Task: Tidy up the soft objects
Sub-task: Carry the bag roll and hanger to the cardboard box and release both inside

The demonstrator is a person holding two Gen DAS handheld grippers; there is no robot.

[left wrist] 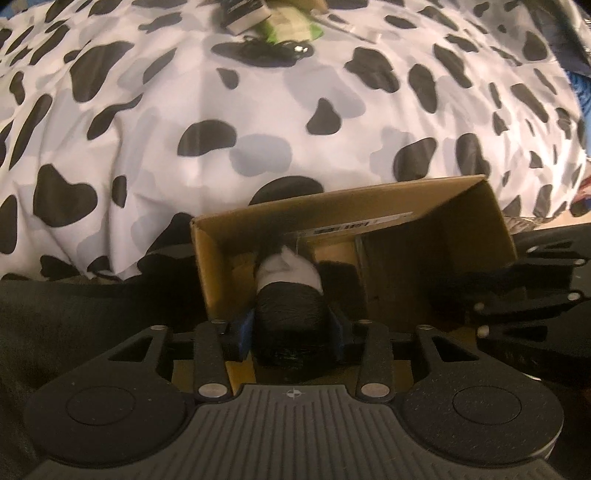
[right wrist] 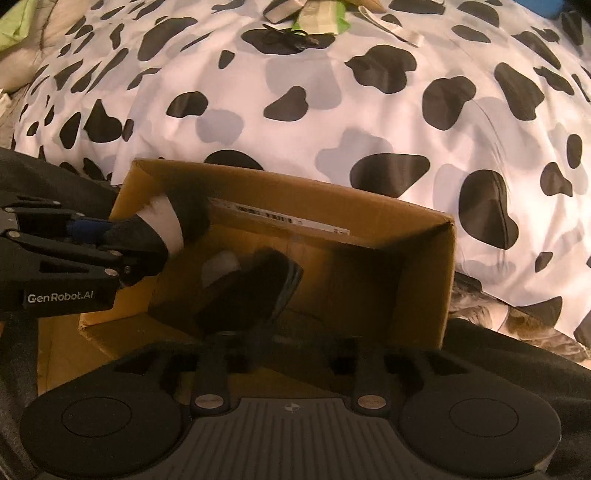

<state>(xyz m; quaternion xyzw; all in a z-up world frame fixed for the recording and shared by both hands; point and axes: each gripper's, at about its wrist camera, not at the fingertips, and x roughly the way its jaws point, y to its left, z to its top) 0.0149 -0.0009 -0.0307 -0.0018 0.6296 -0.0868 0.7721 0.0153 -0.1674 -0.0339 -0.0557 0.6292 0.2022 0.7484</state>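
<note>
An open cardboard box [left wrist: 436, 206] sits at the near edge of a bed; it also shows in the right wrist view [right wrist: 424, 266]. My left gripper [left wrist: 291, 325] is shut on a black-and-white plush toy [left wrist: 288, 295] and holds it over the box's left end; the toy also shows in the right wrist view [right wrist: 166, 221]. My right gripper [right wrist: 258, 314] is over the box, its fingers dark and blurred around another black-and-white plush toy [right wrist: 255, 284] inside the box. Whether it grips that toy is unclear.
A cow-print duvet [left wrist: 258, 110] covers the bed behind the box. At its far side lie a dark box [left wrist: 243, 14], a green packet [left wrist: 291, 26] and a black cable [left wrist: 266, 50]. A dark cloth [left wrist: 74, 314] lies beside the box.
</note>
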